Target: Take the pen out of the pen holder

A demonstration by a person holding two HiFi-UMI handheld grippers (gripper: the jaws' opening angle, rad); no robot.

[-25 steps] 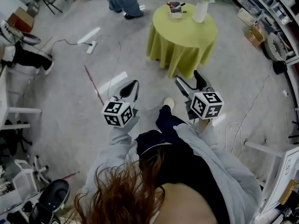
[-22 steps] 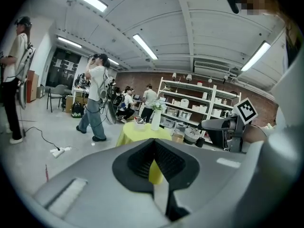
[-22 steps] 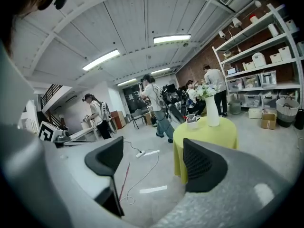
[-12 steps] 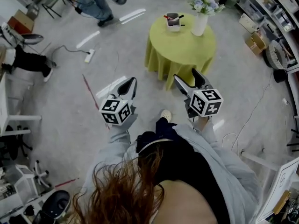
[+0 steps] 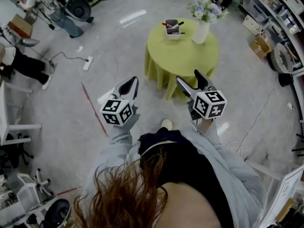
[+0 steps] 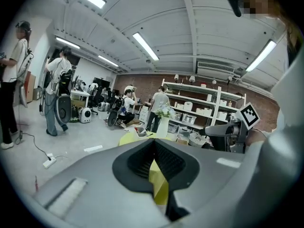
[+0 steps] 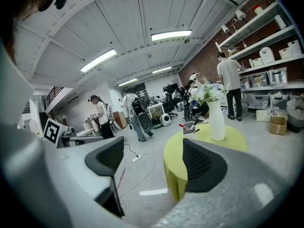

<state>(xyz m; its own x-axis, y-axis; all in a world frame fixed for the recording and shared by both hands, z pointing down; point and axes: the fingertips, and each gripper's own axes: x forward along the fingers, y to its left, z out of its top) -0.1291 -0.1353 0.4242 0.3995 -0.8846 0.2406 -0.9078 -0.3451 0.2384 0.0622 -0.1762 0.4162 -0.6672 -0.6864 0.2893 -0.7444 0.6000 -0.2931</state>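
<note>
Table (image 5: 183, 56) sits lower in the head view than a second ago, so nearer the person, and the bystander in jeans (image 5: 64, 20) has shifted from top centre to top left. Both grippers are at about the same spot in frame as then. Left gripper (image 5: 133, 83): jaws pressed together, nothing gripped, only a sliver of yellow-green cloth showing under the pads in its own view. Right gripper (image 5: 188, 77): jaws spread wide and empty, with floor (image 5: 152, 99) and table side between them. Pens (image 5: 173, 24), red and black, stick up out of the pen holder (image 5: 172, 31), which stands near the far-left edge of the round top. White vase (image 5: 200, 31) with flowers (image 5: 206, 11) is near it on the right, not touching. The near half of the top is bare, and the cloth hangs to the floor all round. Both grippers hang over the floor, well short of the pen holder. The right one overlaps the near cloth edge in the head view. The only markings are the black-and-white square patterns on the left marker cube (image 5: 117, 113) and right marker cube (image 5: 210, 104); print on the shelf boxes is too small to read. There is open grey floor between person and table. A red line (image 5: 93, 108) runs at left, with a power strip (image 5: 88, 63) and cable beyond it. Shelves (image 5: 285, 13) crowd the right edge.
</note>
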